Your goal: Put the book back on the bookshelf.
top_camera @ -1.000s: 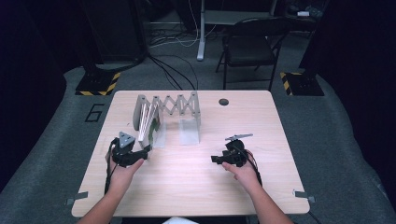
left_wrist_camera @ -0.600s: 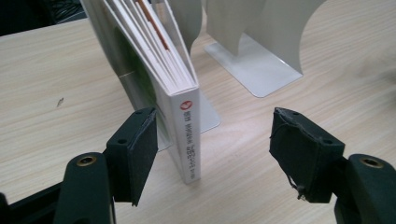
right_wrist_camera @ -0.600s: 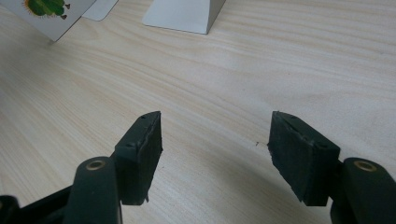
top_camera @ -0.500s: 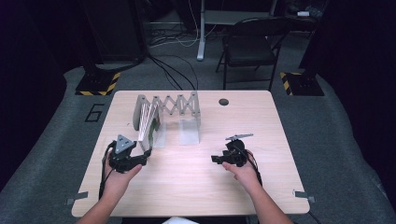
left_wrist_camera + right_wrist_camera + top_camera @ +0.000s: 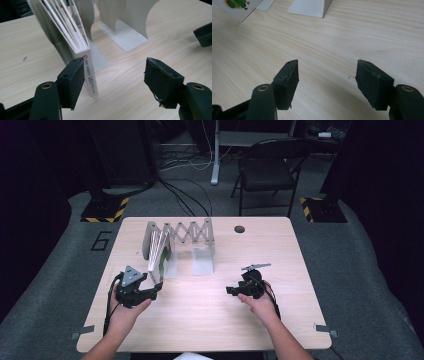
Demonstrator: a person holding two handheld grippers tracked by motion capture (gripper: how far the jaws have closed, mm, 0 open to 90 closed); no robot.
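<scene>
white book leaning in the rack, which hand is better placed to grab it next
Left. The left gripper sits right by the white book, jaws open; the right gripper is farther off over bare table.

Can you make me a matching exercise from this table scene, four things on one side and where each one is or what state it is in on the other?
Things:
1. white book
2. left claw
3. right claw
4. dark round spot

Places or states:
A. open over bare wood
B. near the table's far edge
C. leaning in the expanding rack
D. open, spine just beyond one pad

Pairs: 1-C, 2-D, 3-A, 4-B
</scene>
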